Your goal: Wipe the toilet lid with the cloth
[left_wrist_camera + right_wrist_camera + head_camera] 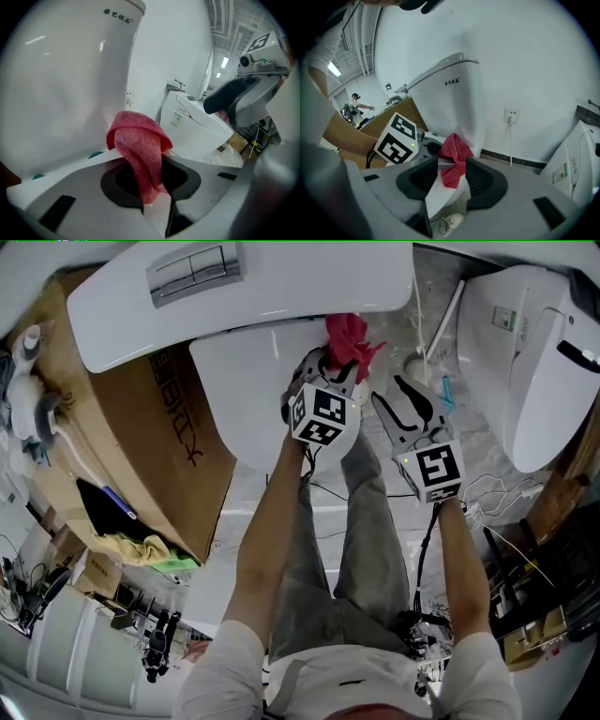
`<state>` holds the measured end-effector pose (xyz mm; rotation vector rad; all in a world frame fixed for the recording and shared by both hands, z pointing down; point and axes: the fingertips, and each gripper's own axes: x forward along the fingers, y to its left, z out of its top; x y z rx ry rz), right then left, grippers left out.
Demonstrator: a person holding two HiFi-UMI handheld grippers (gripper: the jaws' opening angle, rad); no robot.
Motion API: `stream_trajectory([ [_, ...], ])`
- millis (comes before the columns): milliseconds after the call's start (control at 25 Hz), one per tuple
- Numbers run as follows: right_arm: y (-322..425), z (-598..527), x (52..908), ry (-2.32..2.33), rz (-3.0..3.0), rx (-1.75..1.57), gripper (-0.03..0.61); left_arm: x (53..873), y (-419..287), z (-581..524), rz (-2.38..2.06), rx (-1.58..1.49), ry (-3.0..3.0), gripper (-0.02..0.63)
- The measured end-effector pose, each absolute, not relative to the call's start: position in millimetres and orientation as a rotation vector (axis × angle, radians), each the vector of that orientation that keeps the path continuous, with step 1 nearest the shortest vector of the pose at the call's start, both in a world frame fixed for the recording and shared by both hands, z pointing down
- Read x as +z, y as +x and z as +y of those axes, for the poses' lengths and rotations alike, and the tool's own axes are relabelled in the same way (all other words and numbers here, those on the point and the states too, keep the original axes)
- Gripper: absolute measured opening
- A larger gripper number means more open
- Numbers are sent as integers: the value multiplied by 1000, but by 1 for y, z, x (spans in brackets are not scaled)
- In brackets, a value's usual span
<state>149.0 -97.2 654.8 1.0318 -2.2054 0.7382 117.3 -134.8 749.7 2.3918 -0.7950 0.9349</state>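
Observation:
The white toilet lid (pixel 246 395) lies closed below the tank (pixel 244 287). My left gripper (pixel 336 360) is over the lid's right rear corner, shut on a red cloth (pixel 349 337) that bunches out past its tips. In the left gripper view the cloth (pixel 140 147) hangs folded between the dark pads, close to the tank (pixel 61 70). My right gripper (pixel 403 407) hovers just right of the lid, open and holding nothing. In the right gripper view the cloth (pixel 453 157) and the left gripper's marker cube (pixel 396 138) show beyond its jaws, with the lid's edge (pixel 440 194) below.
A large cardboard box (pixel 141 437) stands against the toilet's left side, a yellow-green cloth (pixel 150 551) at its foot. A second white toilet (pixel 534 362) stands at the right, with cables (pixel 497 502) on the floor beside it. A wall socket (pixel 512 115) is behind.

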Motion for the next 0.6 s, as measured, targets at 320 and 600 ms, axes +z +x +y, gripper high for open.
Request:
stream_trajectory([
  [320,132,-92,654,1019,-2180,763,196,752,89,-132,-834,926,2350,109],
  [600,111,-89,654,996,-2182,748,195,752,51,-129,-879,921,2321,109],
])
